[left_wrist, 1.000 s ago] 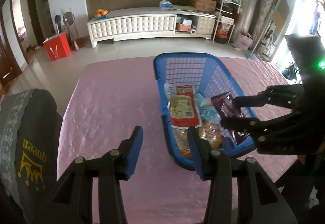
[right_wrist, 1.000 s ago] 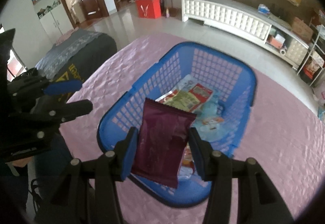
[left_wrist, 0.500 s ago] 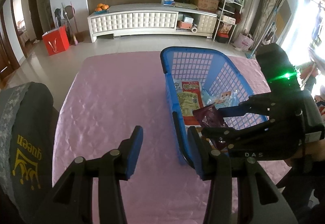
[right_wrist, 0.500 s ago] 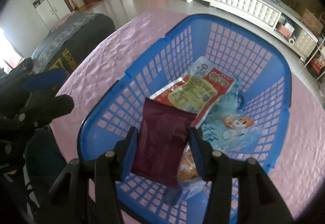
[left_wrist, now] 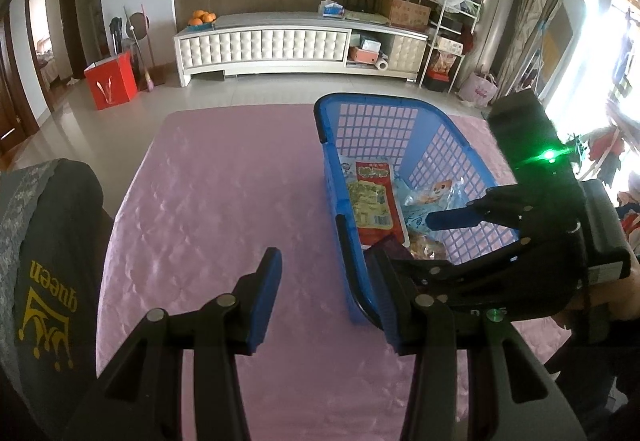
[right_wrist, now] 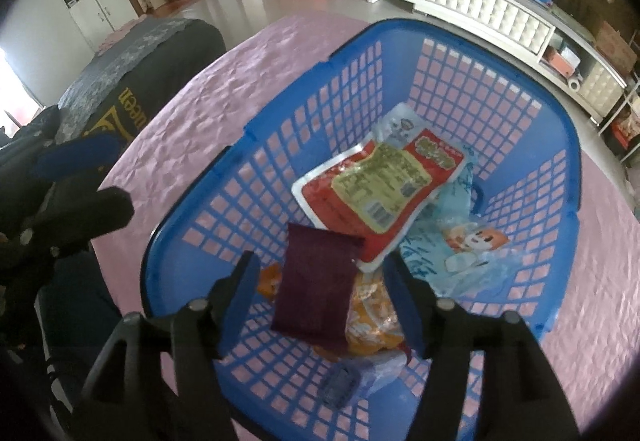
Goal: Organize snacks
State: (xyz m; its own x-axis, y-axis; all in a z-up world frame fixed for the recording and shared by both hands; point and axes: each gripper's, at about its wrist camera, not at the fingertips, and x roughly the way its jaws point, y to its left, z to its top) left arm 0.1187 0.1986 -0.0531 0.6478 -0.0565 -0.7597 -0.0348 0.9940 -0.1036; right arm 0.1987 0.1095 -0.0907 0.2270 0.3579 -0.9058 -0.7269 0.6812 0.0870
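Observation:
A blue plastic basket [right_wrist: 400, 53] [left_wrist: 332, 169] stands on the pink tablecloth [left_wrist: 224, 201]. In it lie a red and yellow snack pack [right_wrist: 380, 189] [left_wrist: 374, 201], a light blue cartoon pack [right_wrist: 460, 241], an orange pack [right_wrist: 372, 317] and a dark maroon packet [right_wrist: 316, 285]. My right gripper [right_wrist: 324, 293] is open low inside the basket, and the maroon packet lies loose between its jaws. My left gripper [left_wrist: 328, 297] is open and empty above the cloth, at the basket's near left wall.
A dark grey chair back with yellow lettering [left_wrist: 40, 273] stands at the table's left edge. A white sideboard [left_wrist: 296, 41], a red box [left_wrist: 112, 81] and shelves [left_wrist: 448, 41] stand across the room.
My right gripper has gone down into the basket and opened, letting go of the maroon packet, which now lies on the other snacks. The left gripper has drawn back a little.

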